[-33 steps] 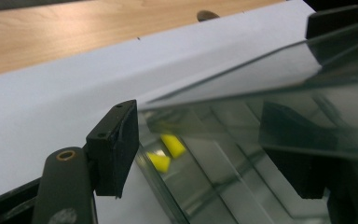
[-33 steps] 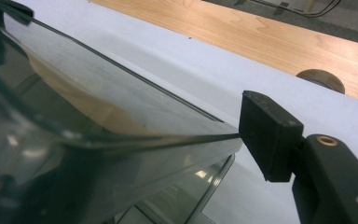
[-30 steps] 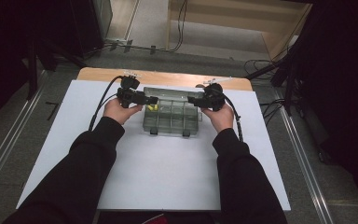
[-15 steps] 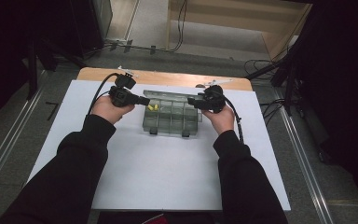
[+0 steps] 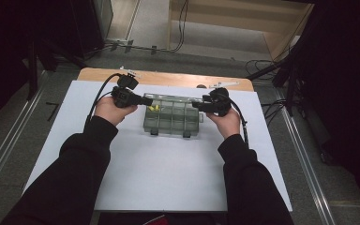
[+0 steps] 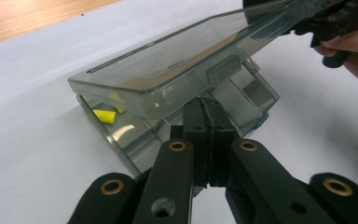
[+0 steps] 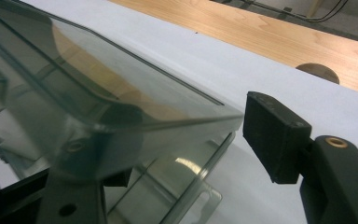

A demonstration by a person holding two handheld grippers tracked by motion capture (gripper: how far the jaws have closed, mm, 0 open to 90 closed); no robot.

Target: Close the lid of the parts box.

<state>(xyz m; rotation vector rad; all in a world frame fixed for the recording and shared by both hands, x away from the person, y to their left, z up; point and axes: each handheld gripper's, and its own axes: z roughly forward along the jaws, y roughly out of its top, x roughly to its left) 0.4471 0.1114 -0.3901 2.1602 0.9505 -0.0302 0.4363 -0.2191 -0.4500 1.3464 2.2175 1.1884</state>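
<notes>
A clear smoke-tinted compartment box lies on the white sheet, with small yellow pieces in its left cell. My left gripper is at the box's left end. In the left gripper view it is shut, its pads pressed together with nothing between them, just under the raised lid near the latch. Yellow pieces show below the lid. My right gripper is at the box's right end. Its jaws have just been opening. The lid's corner lies between them, and the right pad stands clear of it.
The white sheet covers the table, with a wooden strip bare along the back edge. A round hole sits in that wood. Both sleeved forearms reach in from the near side. Cables lie on the floor beyond the table.
The left hand has shifted a little to the left and up at the box's left end. The right hand has kept its place.
</notes>
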